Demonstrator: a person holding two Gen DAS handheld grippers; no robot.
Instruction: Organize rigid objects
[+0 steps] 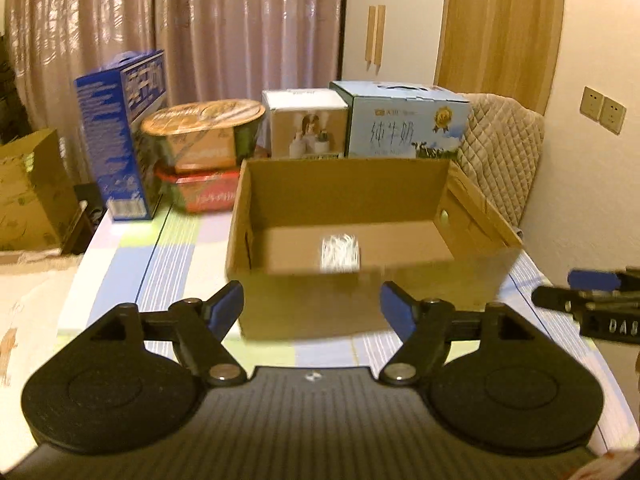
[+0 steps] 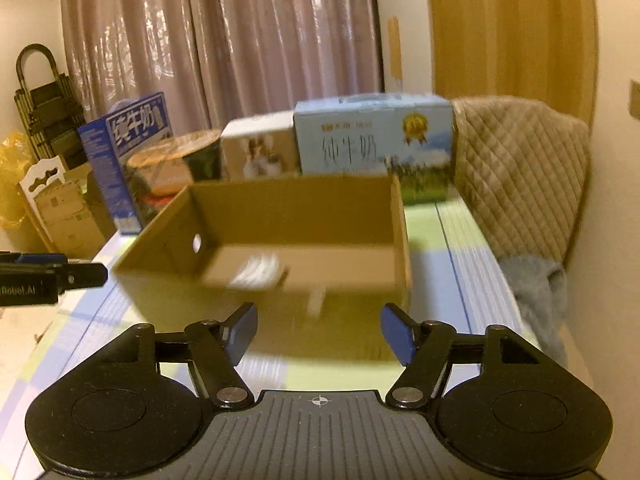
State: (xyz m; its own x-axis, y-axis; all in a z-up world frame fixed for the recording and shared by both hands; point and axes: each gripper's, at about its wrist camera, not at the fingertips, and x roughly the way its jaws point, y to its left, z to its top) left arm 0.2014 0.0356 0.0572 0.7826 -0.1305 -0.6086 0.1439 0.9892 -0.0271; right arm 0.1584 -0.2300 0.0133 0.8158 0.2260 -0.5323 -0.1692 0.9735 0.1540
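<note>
Curtains [image 1: 180, 28] back a striped tablecloth [image 1: 168, 248]; cardboard box [image 1: 344, 200] holds something white, perhaps packets; both hand-held grippers released.

Pink curtains [image 1: 180, 28], quilted chair cover [image 1: 500, 152], wall sockets [image 1: 602, 109], folded trolley [image 2: 40, 96], wooden door [image 1: 500, 28]

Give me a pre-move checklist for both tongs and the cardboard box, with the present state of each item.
1. Left tongs open, nothing between them: ok.
2. Right tongs open, nothing between them: ok.
3. Cardboard box open-topped and upright on the table: ok.
4. White item lying inside the box: ok.
5. What the white item is: cannot tell, blurred.
6. Next rigid object to pick within view near the tongs: not ok, none seen in front of the box.
</note>
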